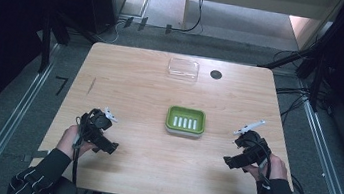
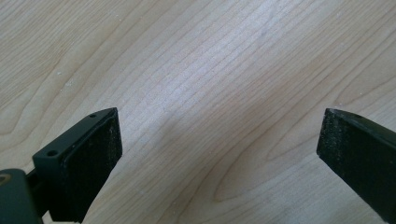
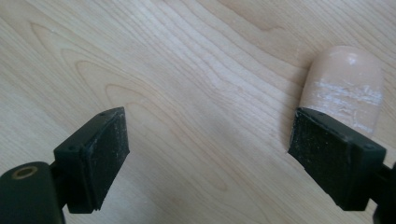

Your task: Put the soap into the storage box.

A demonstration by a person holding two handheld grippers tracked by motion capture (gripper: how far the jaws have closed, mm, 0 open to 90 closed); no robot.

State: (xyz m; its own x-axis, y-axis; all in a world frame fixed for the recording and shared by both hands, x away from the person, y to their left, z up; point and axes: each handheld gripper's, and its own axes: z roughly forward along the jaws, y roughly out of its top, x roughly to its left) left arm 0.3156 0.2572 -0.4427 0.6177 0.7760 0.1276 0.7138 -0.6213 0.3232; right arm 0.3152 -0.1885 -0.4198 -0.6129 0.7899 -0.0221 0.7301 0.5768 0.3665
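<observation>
Centrally, a green tray point(image 1: 185, 119) sits between both released tools point(image 1: 105, 129) point(image 1: 244, 146), well apart.

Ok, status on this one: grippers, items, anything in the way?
Left gripper open, empty. Right gripper open, peach soap bar beside one jaw. Green soap dish centre, clear lid far edge. Nothing blocking.

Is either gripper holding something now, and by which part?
Nothing is held. The left gripper and the right gripper both stand open over the bare table.
</observation>
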